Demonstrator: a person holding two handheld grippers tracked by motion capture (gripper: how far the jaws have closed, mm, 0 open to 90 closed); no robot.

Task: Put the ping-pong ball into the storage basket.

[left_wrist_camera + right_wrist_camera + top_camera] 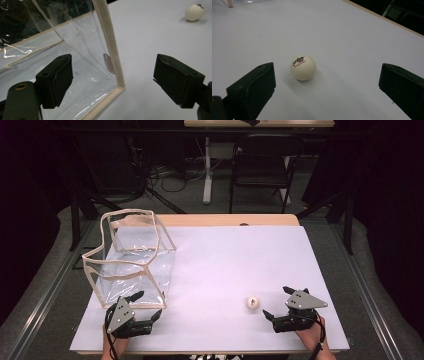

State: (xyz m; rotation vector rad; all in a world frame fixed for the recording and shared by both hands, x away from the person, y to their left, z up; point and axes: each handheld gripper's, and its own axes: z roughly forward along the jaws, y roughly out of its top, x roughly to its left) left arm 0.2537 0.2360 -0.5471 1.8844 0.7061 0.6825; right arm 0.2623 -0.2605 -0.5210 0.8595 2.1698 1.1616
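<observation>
Both jaws apart: left gripper (148, 306) straddles bag (131, 257) edge, prob. untouched; right gripper (280, 303) near ball (253, 302).

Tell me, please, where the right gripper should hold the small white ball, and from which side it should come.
Grip the ball across its middle, probably straight ahead along the table. It is round, so any width serves; the right gripper already stands open with the ball just ahead of its jaws.

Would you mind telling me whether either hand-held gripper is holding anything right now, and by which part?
Nothing is held. The left hand-held gripper is open astride the clear bag's corner edge; the right hand-held gripper is open near the white ball.
</observation>
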